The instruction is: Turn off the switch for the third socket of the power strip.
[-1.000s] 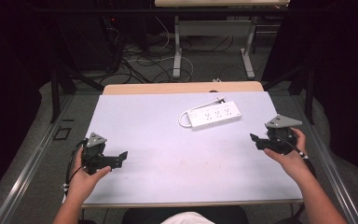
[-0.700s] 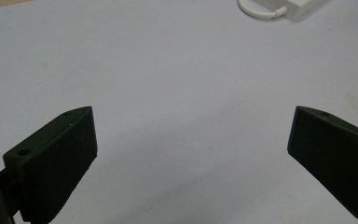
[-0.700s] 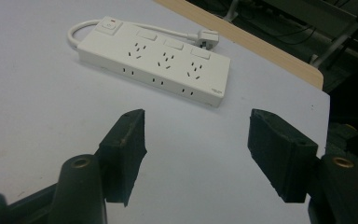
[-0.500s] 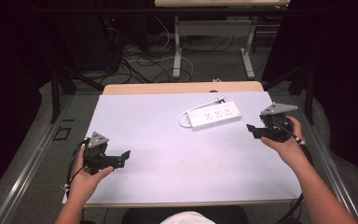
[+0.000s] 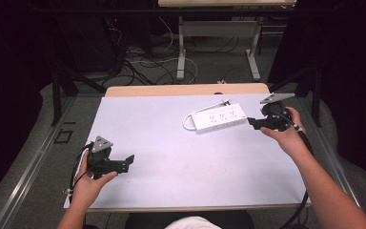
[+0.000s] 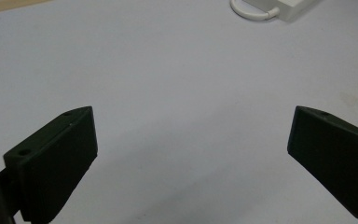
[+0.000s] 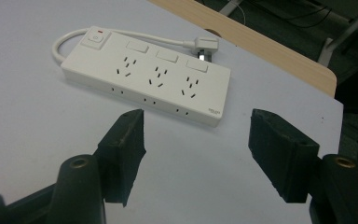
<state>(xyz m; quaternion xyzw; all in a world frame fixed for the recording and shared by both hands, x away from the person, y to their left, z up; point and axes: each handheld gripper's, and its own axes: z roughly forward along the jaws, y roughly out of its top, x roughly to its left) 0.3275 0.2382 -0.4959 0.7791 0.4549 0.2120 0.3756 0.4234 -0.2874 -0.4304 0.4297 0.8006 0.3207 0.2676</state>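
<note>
Jaws of both grippers are spread wide and nothing is held between them. Near the front edge, at about 8 o'clock on the tabletop (image 5: 171, 143), the left gripper (image 5: 126, 162) is kept low and well apart from everything else. Farther back, at about 2 o'clock, the right gripper (image 5: 253, 122) is pointed at the white power strip (image 5: 219, 118), just beside its near end but not touching it; in the right gripper view the power strip (image 7: 144, 74) lies flat just beyond the jaw tips, its cord looped round and its plug (image 7: 205, 46) resting behind it. The work is judged to be at its very start: the strip is untouched, and the approach, grasp and any moving are left to do. A pale, bare sheet is laid over the wood tabletop. Beyond, a dark room with floor cables (image 5: 143, 62) and table legs (image 5: 181, 47) is seen.
</note>
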